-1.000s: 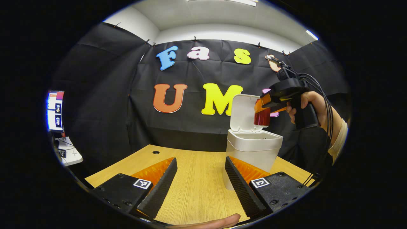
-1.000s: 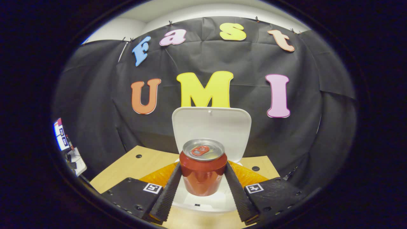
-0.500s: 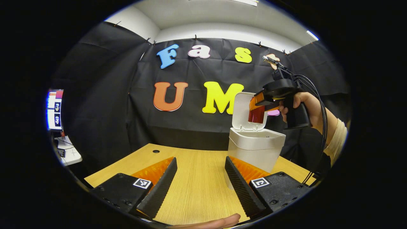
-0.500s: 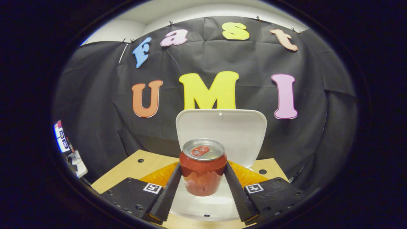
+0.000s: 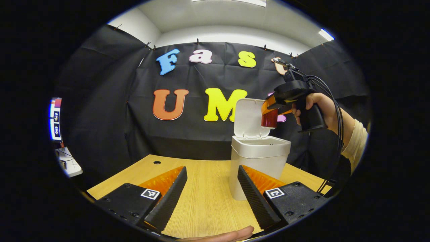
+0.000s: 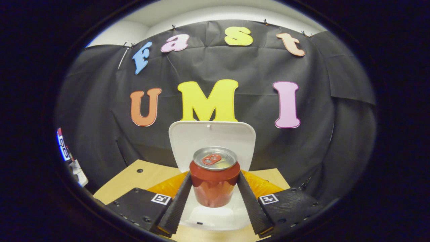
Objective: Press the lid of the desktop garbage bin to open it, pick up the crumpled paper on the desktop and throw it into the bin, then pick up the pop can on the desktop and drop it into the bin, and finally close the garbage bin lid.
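Right gripper (image 6: pixel 214 191): jaws closed on the can (image 6: pixel 214 178), one finger pressed against each side of its body. Can upright, silver top with pull tab facing up. In the right gripper view the can hangs over the open mouth of the bin (image 6: pixel 215 218), whose white inside shows directly beneath it. Lid (image 6: pixel 212 141) stands raised behind the can, roughly vertical, hinged at the far edge.

Left gripper view, same grasp seen from the side: right gripper (image 5: pixel 268 112) held by a hand (image 5: pixel 317 107) with a pale sleeve (image 5: pixel 356 141) at the wrist, cables trailing from the handle. Can (image 5: pixel 269 119) clear of the bin (image 5: pixel 257 168), above its rim (image 5: pixel 260 147) toward the right side and in front of the upright lid (image 5: pixel 248 117). No contact visible between can and bin.

Left gripper (image 5: pixel 211 191): jaws wide apart, nothing between them, held low over the table (image 5: pixel 201 188). Bin stands on the table just beyond its right finger. A fingertip (image 5: pixel 231 233) of the holding hand shows at the bottom edge.

Table is light wood grain with a small cable hole (image 5: pixel 157 162) near the far left corner. Crumpled paper: cannot tell where it is; the bin's inside is too little exposed to judge. A monitor (image 5: pixel 54 119) sits at the far left, off the table.
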`<state>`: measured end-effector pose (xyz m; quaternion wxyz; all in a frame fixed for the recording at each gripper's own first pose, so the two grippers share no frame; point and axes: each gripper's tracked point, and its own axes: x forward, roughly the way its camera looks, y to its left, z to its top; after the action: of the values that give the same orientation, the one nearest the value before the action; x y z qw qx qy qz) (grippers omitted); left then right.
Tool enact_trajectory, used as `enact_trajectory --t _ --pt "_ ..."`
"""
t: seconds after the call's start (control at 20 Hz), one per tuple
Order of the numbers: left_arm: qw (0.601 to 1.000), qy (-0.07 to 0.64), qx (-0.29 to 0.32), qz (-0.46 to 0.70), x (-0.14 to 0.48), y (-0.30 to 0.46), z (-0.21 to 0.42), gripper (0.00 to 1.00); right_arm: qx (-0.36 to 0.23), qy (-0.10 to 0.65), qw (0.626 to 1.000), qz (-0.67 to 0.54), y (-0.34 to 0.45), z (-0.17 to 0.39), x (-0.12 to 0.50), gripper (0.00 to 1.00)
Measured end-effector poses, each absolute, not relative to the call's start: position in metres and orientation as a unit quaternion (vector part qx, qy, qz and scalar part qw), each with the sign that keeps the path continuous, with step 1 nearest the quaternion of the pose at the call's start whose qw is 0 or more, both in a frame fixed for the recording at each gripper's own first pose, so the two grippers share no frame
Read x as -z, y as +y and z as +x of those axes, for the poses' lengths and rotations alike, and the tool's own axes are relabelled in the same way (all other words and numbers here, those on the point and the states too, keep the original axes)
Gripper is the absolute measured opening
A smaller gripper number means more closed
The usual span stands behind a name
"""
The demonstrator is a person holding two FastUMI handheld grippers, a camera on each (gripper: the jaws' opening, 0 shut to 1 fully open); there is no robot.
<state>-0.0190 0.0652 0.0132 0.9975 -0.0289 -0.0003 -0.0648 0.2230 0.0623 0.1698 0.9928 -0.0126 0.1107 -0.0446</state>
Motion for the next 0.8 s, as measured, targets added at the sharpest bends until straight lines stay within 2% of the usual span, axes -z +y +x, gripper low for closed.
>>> enact_trajectory --t 0.4,0.5,0.55,0.65,0.8 --pt "0.998 -0.010 0.055 -0.014 -0.015 0.068 -0.021 0.98 0.030 0.127 0.991 -0.020 0.083 0.223 -0.159 0.81" --pt "0.999 -0.009 0.048 -0.012 -0.016 0.072 -0.020 0.98 0.050 0.127 0.990 -0.021 0.080 0.224 -0.159 0.83" --pt "0.999 -0.009 0.050 -0.014 -0.016 0.069 -0.020 0.98 0.053 0.122 0.991 -0.028 0.080 0.225 -0.161 0.89" --pt "0.998 -0.008 0.059 -0.016 -0.015 0.064 -0.022 0.97 0.055 0.115 0.991 -0.029 0.079 0.224 -0.166 0.94" --pt "0.998 -0.008 0.063 -0.017 -0.015 0.063 -0.021 0.97 0.047 0.107 0.993 -0.025 0.085 0.223 -0.170 0.94"
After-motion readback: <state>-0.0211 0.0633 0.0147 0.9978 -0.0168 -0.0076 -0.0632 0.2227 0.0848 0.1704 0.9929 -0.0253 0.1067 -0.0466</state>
